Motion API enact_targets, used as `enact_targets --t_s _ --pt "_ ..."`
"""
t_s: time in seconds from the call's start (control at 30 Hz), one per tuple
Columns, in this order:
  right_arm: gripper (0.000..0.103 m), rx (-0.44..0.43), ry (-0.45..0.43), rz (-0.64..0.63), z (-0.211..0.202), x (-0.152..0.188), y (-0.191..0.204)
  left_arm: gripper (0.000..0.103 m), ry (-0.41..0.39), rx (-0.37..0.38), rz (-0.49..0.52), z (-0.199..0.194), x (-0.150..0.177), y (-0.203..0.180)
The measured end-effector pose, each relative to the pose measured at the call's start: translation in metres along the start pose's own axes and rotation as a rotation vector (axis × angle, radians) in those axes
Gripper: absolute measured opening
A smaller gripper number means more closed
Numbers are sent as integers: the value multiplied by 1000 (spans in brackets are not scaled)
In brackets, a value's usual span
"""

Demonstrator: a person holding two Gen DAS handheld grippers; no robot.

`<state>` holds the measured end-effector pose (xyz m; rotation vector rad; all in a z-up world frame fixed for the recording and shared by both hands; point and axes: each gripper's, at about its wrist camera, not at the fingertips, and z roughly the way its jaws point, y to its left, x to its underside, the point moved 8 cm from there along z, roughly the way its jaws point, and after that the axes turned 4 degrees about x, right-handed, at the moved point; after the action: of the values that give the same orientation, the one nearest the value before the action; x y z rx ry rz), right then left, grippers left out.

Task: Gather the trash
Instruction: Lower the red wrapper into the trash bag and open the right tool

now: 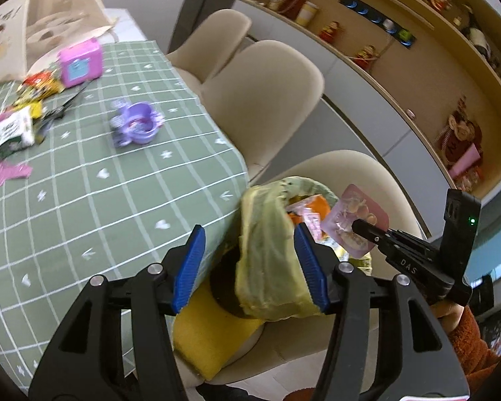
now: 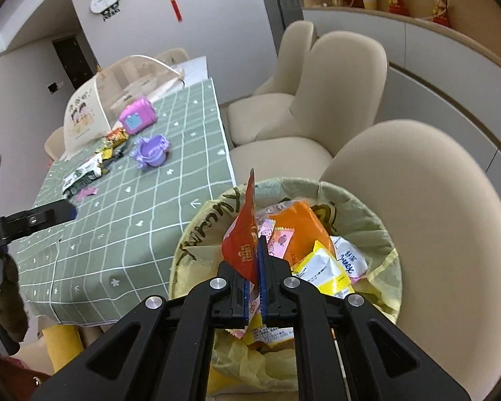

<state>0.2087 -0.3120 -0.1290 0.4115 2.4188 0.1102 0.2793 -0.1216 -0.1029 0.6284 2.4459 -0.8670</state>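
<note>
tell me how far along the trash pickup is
Partly done. The bin already holds several wrappers, including an orange packet. In hand: the right claw is shut on a red wrapper above the bin; the left claw is open at the bin's rim. Left: wrappers and a white packet on the table.

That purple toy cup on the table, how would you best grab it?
The purple toy cup stands upright, mouth open to the ceiling, with frilly bits round the outside. I would probably come from above and pinch its rim, one finger inside and one outside. The left gripper is open and nearest the table.
</note>
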Motion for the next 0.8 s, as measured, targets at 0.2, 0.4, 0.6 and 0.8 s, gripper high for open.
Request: enact_targets --t_s 0.2,0.4,0.6,0.8 --pt "68 17 13 3 10 4 -4 53 6 -17 -43 -3 4 24" --pt "68 87 -26 -38 0 1 -3 53 18 -16 -47 -1 6 35" --pt "68 58 -57 -63 -10 -13 17 53 28 -19 -62 -1 6 55" --pt "68 8 -87 -118 -8 -42 69 53 0 -58 -73 -19 -6 98"
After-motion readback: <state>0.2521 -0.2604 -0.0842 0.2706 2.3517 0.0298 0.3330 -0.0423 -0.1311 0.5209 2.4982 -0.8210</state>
